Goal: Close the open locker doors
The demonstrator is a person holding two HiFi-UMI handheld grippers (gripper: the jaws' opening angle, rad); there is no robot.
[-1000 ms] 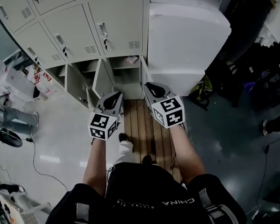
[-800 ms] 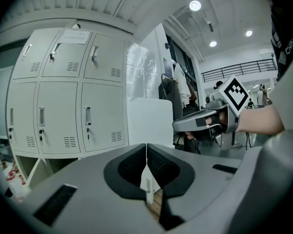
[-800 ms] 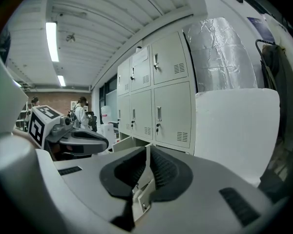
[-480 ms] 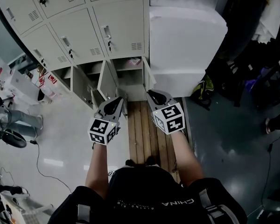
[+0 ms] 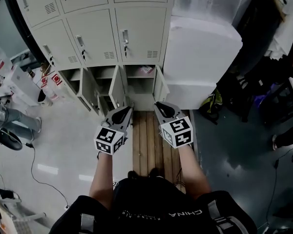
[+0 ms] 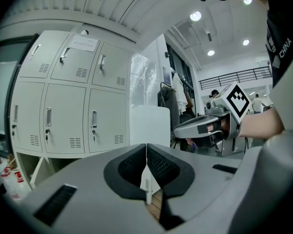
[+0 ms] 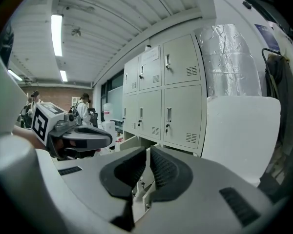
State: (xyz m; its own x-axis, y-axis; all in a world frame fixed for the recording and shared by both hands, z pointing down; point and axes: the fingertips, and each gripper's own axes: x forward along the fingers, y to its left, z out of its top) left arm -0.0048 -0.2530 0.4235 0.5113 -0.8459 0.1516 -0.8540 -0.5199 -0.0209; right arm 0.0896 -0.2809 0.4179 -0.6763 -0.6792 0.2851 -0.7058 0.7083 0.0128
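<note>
The cream locker bank (image 5: 112, 28) has its bottom row open. Three doors stand ajar: a left door (image 5: 89, 90), a middle door (image 5: 118, 85) and a right door (image 5: 160, 84). Something small and pinkish (image 5: 146, 69) lies on a shelf in the right compartment. My left gripper (image 5: 129, 109) is shut and empty, a short way in front of the middle door. Beside it, my right gripper (image 5: 157, 104) is shut and empty, just before the right door. In the left gripper view the left gripper (image 6: 146, 147) faces the closed upper lockers (image 6: 68, 116). The right gripper (image 7: 148, 151) has an open door (image 7: 142, 185) below its jaws.
A large white cabinet (image 5: 200, 62) stands right of the lockers. I stand on a wooden slatted board (image 5: 149, 143). A cable (image 5: 34, 172) trails over the pale floor at left, where a person's legs (image 5: 12, 117) and clutter show. Dark bags (image 5: 263, 18) crowd the right.
The view has shifted so the lockers sit more central and upright. Both grippers have eased slightly towards the open bottom doors, still side by side and shut.
</note>
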